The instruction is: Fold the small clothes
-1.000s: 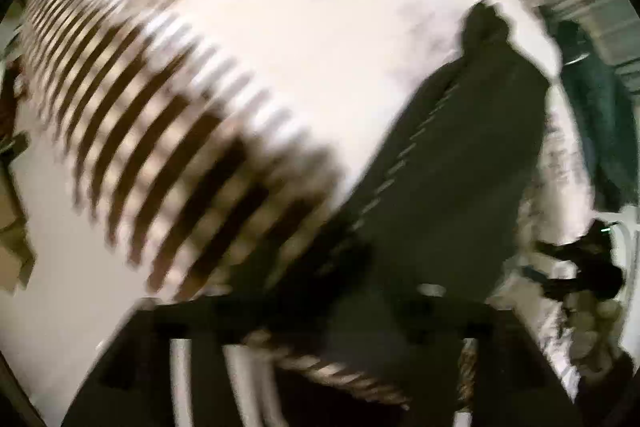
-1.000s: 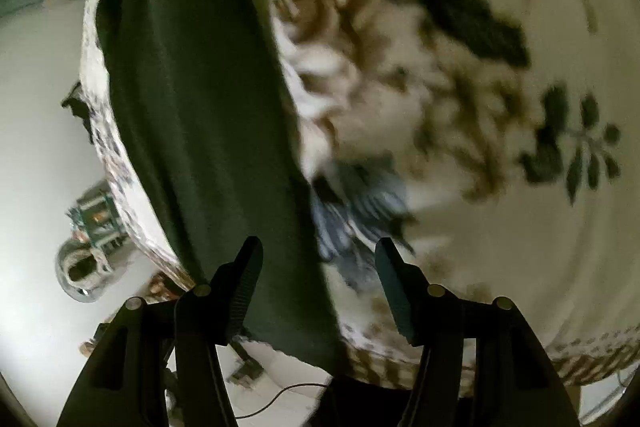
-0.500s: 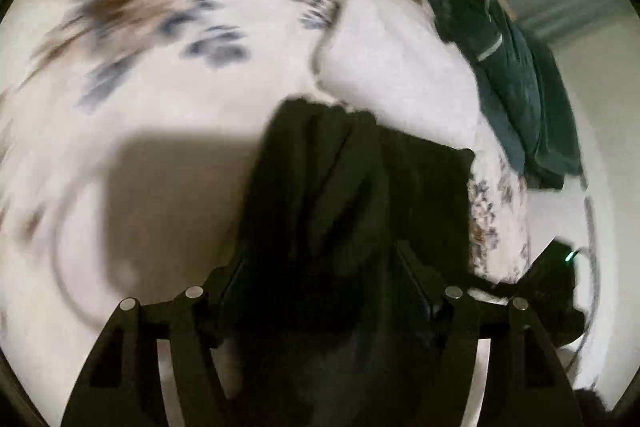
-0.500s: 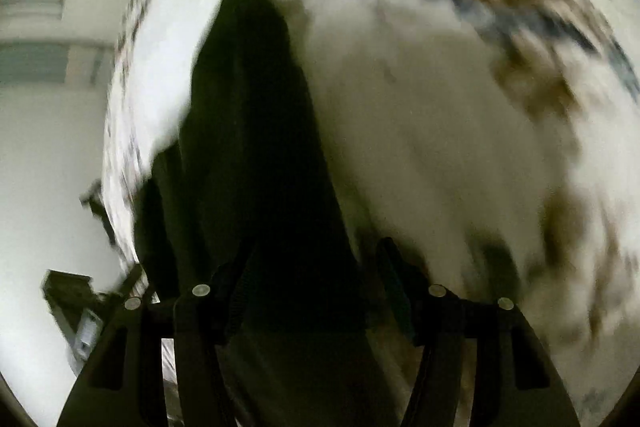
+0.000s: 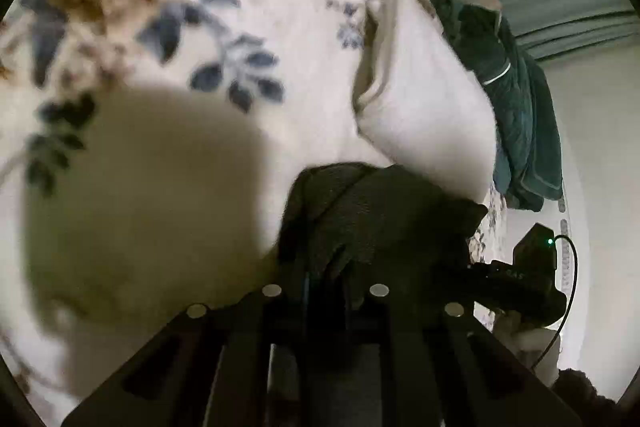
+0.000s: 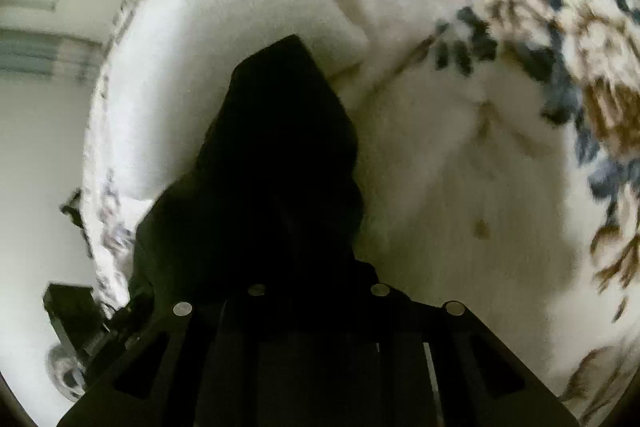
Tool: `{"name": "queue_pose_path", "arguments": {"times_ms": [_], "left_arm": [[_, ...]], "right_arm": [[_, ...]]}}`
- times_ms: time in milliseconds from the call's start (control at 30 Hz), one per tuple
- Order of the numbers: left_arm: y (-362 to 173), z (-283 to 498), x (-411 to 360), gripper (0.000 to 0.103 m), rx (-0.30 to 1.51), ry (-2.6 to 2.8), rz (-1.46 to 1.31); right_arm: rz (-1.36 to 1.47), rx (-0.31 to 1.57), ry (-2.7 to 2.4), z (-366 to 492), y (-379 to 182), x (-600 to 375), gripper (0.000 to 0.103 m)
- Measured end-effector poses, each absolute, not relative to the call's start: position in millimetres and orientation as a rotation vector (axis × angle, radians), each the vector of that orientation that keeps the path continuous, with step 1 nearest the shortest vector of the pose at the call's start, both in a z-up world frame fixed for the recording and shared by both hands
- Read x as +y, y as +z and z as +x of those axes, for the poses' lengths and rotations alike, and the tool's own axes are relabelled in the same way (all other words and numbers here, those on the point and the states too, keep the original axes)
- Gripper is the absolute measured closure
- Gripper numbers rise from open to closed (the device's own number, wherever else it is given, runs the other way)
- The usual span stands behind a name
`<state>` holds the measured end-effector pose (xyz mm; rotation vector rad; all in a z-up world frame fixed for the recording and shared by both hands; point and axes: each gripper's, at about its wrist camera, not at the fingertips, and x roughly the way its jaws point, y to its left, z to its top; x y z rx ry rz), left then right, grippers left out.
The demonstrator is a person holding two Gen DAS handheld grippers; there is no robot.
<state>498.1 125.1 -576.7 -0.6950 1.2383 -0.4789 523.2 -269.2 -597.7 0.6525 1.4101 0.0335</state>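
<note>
Both tools clamp dark cloth (image 5: 380, 223) | left tool (image 5: 326, 279) | right tool (image 6: 318, 283) | earlier open

A bed (image 5: 280, 7) covered in a white spread printed with brown roses and blue-grey leaves is carrying everything here. A plain white pillow (image 5: 432, 107) is lying on it near the far edge. A dark, nubby garment (image 5: 380, 223) is resting in a bunched heap on the spread, its far end touching the pillow. A teal garment (image 5: 516, 107) is hanging over the bed's far side, just beyond the pillow.
</note>
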Motion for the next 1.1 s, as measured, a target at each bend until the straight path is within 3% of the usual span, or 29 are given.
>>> {"name": "queue_pose_path", "arguments": {"times_ms": [100,133,167,200,233,300,333,367,400,433,567,633,700,733,767,833,967,1000,1033,1067,1100], "left_arm": [[-564,497,126,0.082,1.24,-0.508,-0.719],[-557,496,128,0.067,1.224,-0.51,-0.737],[-552,496,129,0.045,1.201,-0.509,-0.743],[-549,499,128,0.038,1.18,-0.507,-0.741],[-548,502,124,0.037,1.169,-0.509,-0.73],[-555,516,110,0.037,1.199,-0.508,-0.688],[-559,524,106,0.04,1.208,-0.501,-0.668],[-561,530,104,0.041,1.213,-0.489,-0.635],[-562,535,99,0.051,1.211,-0.476,-0.592],[-565,541,98,0.086,1.209,-0.474,-0.566],[-573,549,97,0.088,1.22,-0.496,-0.513],[-573,550,100,0.083,1.236,-0.507,-0.538],[-563,547,110,0.075,1.26,-0.509,-0.594],[-558,543,114,0.064,1.259,-0.506,-0.6],[-551,537,118,0.054,1.249,-0.51,-0.609],[-533,512,128,0.044,1.211,-0.52,-0.603],[-532,465,120,0.043,1.263,-0.524,-0.526],[-539,459,115,0.043,1.286,-0.518,-0.498],[-546,452,110,0.051,1.298,-0.51,-0.466],[-550,447,110,0.092,1.281,-0.502,-0.448],[-552,444,109,0.091,1.258,-0.495,-0.427]], "right_arm": [[0.677,1.442,0.051,527,-589,-275,0.071],[0.703,1.429,0.056,526,-586,-282,0.062],[0.736,1.404,0.047,525,-580,-291,0.05],[0.755,1.383,0.041,527,-578,-296,0.047],[0.77,1.372,0.043,531,-578,-301,0.046],[0.786,1.385,0.049,541,-585,-310,0.046],[0.796,1.379,0.063,546,-588,-311,0.054],[0.793,1.357,0.056,552,-589,-313,0.085],[0.793,1.338,0.031,559,-589,-318,0.089],[0.812,1.325,0.015,562,-590,-322,0.088],[0.777,1.365,-0.011,574,-602,-320,0.088],[0.763,1.389,-0.006,576,-599,-316,0.085],[0.795,1.414,0.004,568,-590,-320,0.067],[0.808,1.418,0.006,563,-587,-316,0.051],[0.824,1.418,0.014,551,-580,-318,0.042],[0.833,1.419,0.045,527,-568,-316,0.042],[0.829,1.469,0.077,459,-560,-309,0.042],[0.832,1.489,0.085,443,-563,-305,0.042],[0.832,1.517,0.09,426,-569,-300,0.042],[0.828,1.532,0.087,417,-572,-293,0.042],[0.827,1.545,0.078,403,-577,-291,0.042]]}}
